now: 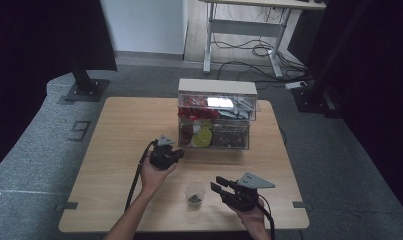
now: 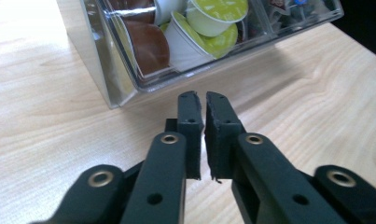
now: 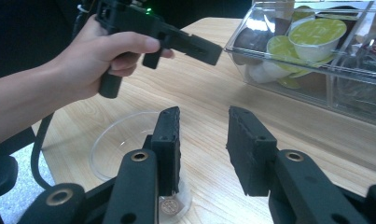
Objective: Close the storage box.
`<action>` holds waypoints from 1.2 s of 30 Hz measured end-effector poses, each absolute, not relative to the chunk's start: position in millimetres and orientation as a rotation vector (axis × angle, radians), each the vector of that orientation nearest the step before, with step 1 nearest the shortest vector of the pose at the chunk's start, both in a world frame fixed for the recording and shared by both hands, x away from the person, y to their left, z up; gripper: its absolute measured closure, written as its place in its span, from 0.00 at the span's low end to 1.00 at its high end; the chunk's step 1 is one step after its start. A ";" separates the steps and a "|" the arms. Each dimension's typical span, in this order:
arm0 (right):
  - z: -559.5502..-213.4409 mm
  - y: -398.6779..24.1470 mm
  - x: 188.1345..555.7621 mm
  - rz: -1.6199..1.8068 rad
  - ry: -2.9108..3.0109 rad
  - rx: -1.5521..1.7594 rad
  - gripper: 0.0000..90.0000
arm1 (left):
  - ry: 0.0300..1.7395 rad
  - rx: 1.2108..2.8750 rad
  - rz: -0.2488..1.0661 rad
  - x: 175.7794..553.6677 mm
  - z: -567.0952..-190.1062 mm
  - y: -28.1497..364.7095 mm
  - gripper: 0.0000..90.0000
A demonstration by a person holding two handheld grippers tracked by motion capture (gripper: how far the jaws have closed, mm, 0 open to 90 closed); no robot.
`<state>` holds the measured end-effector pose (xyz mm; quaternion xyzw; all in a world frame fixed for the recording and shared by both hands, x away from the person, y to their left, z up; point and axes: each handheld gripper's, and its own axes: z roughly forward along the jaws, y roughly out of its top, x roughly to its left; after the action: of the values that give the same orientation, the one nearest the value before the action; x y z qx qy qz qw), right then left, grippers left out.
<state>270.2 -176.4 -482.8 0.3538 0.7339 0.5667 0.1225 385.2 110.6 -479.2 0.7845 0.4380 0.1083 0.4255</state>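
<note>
A clear plastic organiser [image 1: 216,115] with drawers of coffee capsules stands at the table's far middle. Its lower drawer holds green-lidded capsules [image 2: 218,11] and brown ones [image 2: 150,46]. My left gripper [image 1: 180,153] hovers just in front of that drawer; its jaws are shut with nothing between them [image 2: 204,97]. A clear plastic cup [image 1: 194,194] stands near the front edge with a small dark capsule [image 3: 169,205] at its bottom. My right gripper [image 1: 215,183] is just right of the cup, open and empty [image 3: 204,114], its left jaw over the cup's rim [image 3: 115,140].
The wooden table [image 1: 119,130] has bare surface to the left and in front of the organiser. In the right gripper view the other hand holds the left gripper [image 3: 209,51] above the table. A desk frame and cables [image 1: 249,47] lie on the floor behind.
</note>
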 end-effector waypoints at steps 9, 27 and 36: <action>-485.6 -186.5 273.9 1.634 2.115 1.076 0.68 | 1.044 1.962 0.339 364.0 -482.8 121.8 0.77; -523.9 -231.1 277.4 1.474 2.117 1.215 0.60 | 1.066 1.960 0.359 311.0 -506.7 165.6 0.53; -542.4 -254.0 276.4 1.367 2.113 1.313 0.57 | 1.097 1.979 0.374 285.3 -529.6 184.4 0.51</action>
<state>276.4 -254.0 -542.4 0.4572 0.7359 0.4761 0.1508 285.3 184.4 -529.6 0.7866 0.4359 0.1487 0.4113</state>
